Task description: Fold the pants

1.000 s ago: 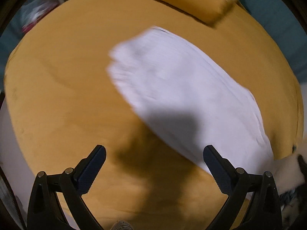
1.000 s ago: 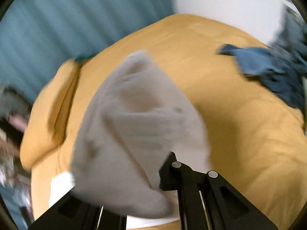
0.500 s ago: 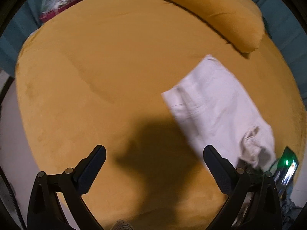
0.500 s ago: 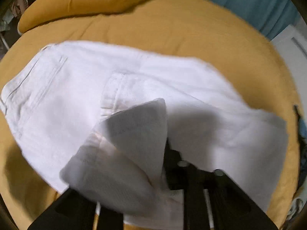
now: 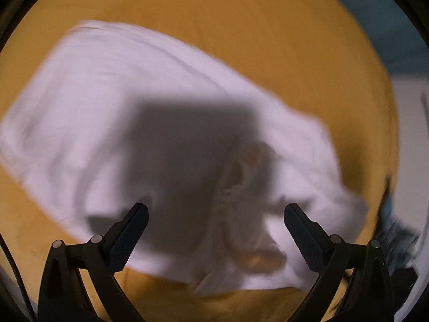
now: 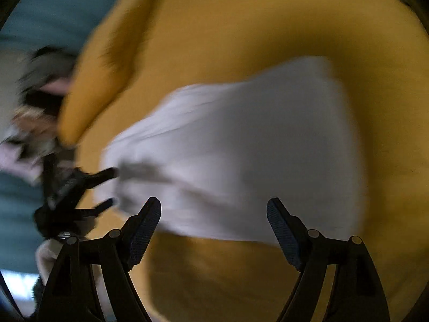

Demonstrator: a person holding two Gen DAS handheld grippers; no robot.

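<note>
White pants (image 5: 112,102) lie folded on the mustard bed (image 5: 295,53), blurred by motion. A rumpled, creased part (image 5: 249,177) sits in shadow near their right end. My left gripper (image 5: 215,212) hangs open just above the pants, with cloth under both fingers and nothing pinched. In the right wrist view the pants (image 6: 241,147) spread ahead of my right gripper (image 6: 213,206). Its jaws are opening and nothing is between them; the cloth's near edge lies just past the fingertips. The left gripper (image 6: 112,187) shows at the pants' left edge, its fingers apart.
A mustard pillow (image 6: 102,67) lies along the bed's far side, with teal curtain (image 6: 40,13) behind it. Blurred clutter (image 6: 34,107) sits beyond the bed on the left. Dark blue clothes (image 5: 396,230) lie at the bed's right edge. Bare bedding (image 6: 228,281) stretches in front of the pants.
My right gripper was shut on a fold of the pants and has let it go and opened. The left gripper, open throughout, has swung over and down onto the pants.
</note>
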